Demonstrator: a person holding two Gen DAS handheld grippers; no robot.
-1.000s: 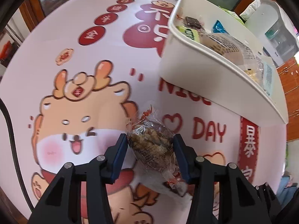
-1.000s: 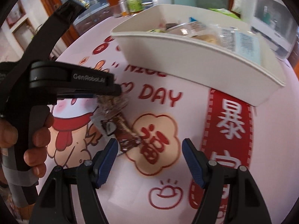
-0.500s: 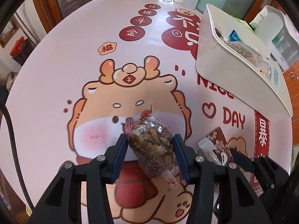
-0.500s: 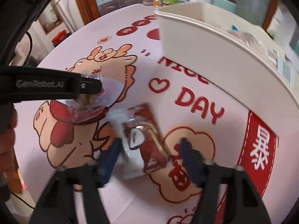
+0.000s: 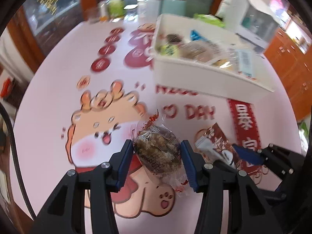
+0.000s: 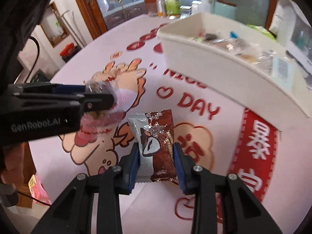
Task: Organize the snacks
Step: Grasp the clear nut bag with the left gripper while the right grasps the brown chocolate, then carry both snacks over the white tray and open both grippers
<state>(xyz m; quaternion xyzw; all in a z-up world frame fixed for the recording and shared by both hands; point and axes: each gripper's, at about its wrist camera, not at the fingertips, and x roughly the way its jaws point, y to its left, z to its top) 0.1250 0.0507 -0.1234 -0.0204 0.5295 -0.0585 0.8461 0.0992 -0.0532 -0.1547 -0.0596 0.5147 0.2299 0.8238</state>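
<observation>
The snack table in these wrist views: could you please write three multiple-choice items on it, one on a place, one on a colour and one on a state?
1. Where is the white bin?
A. On the far side of the table, beyond the "DAY" lettering
B. On the floor
C. In a gripper's jaws

2. What colour is the wrapper between the right gripper's pads?
A. Green
B. Brown with white snowflakes
C. Plain yellow

3. What state is the left gripper in?
A. Wide open and bare
B. Out of sight
C. Closed on a clear snack bag

Key: 1 A, the bin stands past the lettering; 2 B, the snowflake print shows plainly; 3 C, both pads press on the bag.
</observation>
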